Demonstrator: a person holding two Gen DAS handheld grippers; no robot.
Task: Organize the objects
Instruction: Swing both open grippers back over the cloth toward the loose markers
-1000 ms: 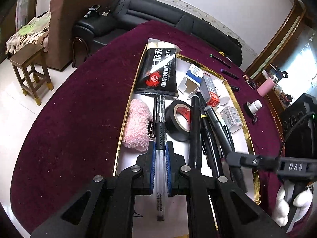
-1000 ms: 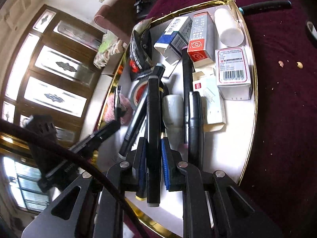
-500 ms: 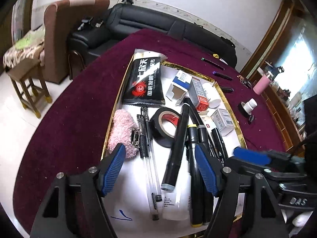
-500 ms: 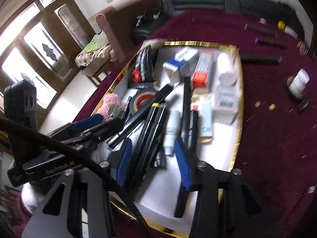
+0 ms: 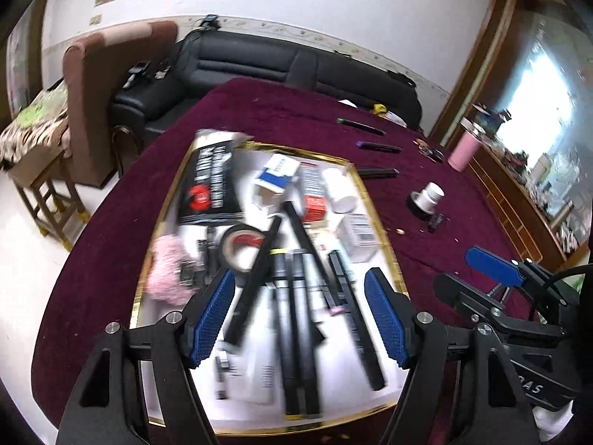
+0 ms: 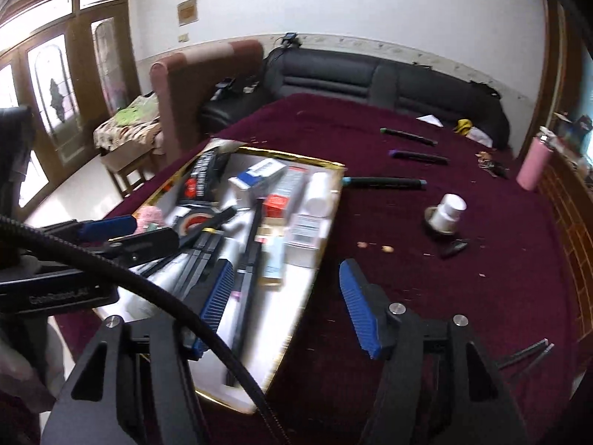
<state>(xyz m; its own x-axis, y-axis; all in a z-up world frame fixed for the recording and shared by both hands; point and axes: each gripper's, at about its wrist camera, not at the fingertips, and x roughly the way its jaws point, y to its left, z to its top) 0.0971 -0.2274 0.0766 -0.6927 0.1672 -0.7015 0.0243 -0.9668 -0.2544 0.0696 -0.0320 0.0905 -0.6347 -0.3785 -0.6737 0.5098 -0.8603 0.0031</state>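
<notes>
A white tray with a gold rim (image 5: 382, 235) lies on the maroon tablecloth, and several black pens and markers (image 5: 296, 315) are piled in its near half. My left gripper (image 5: 298, 289) hangs open above those pens with nothing between its blue pads. My right gripper (image 6: 285, 270) hovers over the tray's right rim (image 6: 330, 230). Its jaws are opening, and no thing is between them. Each gripper shows at the edge of the other's view.
The tray also holds a black tape roll (image 5: 237, 248), a pink fluffy item (image 5: 166, 274), a black packet (image 5: 211, 181) and small boxes (image 5: 278, 174). On the cloth lie three pens (image 6: 385, 183), a white bottle (image 6: 446, 215), a black clip (image 6: 454, 248) and a pink bottle (image 6: 533, 165).
The left gripper let go of a clear pen and the right gripper let go of a black marker. Both opened, rose and drew back from the tray.
</notes>
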